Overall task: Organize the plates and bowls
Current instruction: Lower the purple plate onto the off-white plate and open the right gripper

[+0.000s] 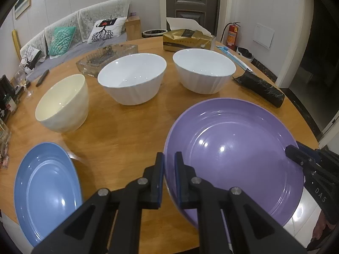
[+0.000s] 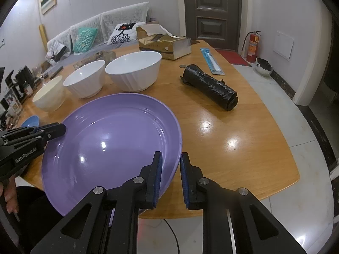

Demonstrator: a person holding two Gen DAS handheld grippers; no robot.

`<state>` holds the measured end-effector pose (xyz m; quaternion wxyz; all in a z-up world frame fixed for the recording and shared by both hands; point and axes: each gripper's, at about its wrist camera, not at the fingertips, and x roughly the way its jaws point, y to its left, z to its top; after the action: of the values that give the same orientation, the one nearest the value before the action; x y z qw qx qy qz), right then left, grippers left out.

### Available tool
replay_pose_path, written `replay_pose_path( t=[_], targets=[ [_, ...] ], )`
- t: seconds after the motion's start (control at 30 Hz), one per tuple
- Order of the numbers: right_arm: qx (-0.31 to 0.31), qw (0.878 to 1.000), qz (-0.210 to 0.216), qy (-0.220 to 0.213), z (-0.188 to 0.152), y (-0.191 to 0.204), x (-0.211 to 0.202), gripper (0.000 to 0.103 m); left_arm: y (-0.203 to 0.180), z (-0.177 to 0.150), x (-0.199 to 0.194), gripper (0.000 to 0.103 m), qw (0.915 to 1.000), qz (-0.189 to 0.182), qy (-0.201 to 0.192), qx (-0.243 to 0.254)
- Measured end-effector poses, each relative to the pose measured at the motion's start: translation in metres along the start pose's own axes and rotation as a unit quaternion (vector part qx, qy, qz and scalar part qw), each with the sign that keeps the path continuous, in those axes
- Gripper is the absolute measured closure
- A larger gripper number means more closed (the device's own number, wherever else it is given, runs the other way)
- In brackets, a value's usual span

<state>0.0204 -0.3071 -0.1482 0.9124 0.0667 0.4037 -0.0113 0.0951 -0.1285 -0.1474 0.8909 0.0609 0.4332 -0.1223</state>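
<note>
A purple plate (image 1: 231,154) is lifted above the wooden table (image 1: 118,131), held at both sides. My left gripper (image 1: 169,163) is shut on its left rim. My right gripper (image 2: 171,163) is shut on its right rim; it also shows in the left wrist view (image 1: 296,154). The purple plate fills the right wrist view (image 2: 110,146), with the left gripper (image 2: 53,130) at its far rim. A blue plate (image 1: 46,188) lies at the table's near left. A cream bowl (image 1: 63,103) and two white bowls (image 1: 133,78) (image 1: 203,69) stand in a row behind.
A glass ashtray (image 1: 106,57) and a gold tissue box (image 1: 188,40) sit at the back. A black bag roll (image 2: 209,86) and a blue packaged item (image 2: 211,60) lie on the right. Glasses and bottles (image 1: 12,91) stand at the left edge.
</note>
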Motion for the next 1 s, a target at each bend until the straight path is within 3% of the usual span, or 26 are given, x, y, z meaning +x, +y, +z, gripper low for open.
replay_pose_path(
  t=[0.33, 0.57, 0.67, 0.77, 0.9, 1.0],
  targets=[
    [-0.028, 0.999, -0.041, -0.002, 0.0, 0.012, 0.003, 0.089, -0.002, -0.001, 0.002, 0.095, 1.0, 0.004, -0.005, 0.006],
    [-0.029, 0.996, -0.077, -0.015, 0.004, 0.015, -0.008, 0.082, 0.017, 0.001, -0.019, 0.095, 0.9993, -0.02, -0.023, -0.021],
    [-0.026, 0.998, -0.052, -0.035, 0.011, 0.022, -0.025, 0.082, 0.042, -0.001, -0.045, 0.093, 0.9972, -0.026, -0.052, -0.047],
    [-0.031, 0.998, 0.017, -0.06, 0.021, 0.044, -0.043, 0.081, 0.079, -0.007, -0.072, 0.086, 0.9932, -0.02, -0.078, -0.084],
    [-0.041, 0.99, 0.118, -0.067, 0.033, 0.08, -0.05, 0.077, 0.134, -0.023, -0.102, 0.082, 0.9864, 0.025, -0.106, -0.123],
    [-0.074, 0.984, 0.156, -0.049, 0.036, 0.12, -0.041, 0.074, 0.178, -0.045, -0.119, 0.076, 0.9783, 0.053, -0.118, -0.161]
  ],
)
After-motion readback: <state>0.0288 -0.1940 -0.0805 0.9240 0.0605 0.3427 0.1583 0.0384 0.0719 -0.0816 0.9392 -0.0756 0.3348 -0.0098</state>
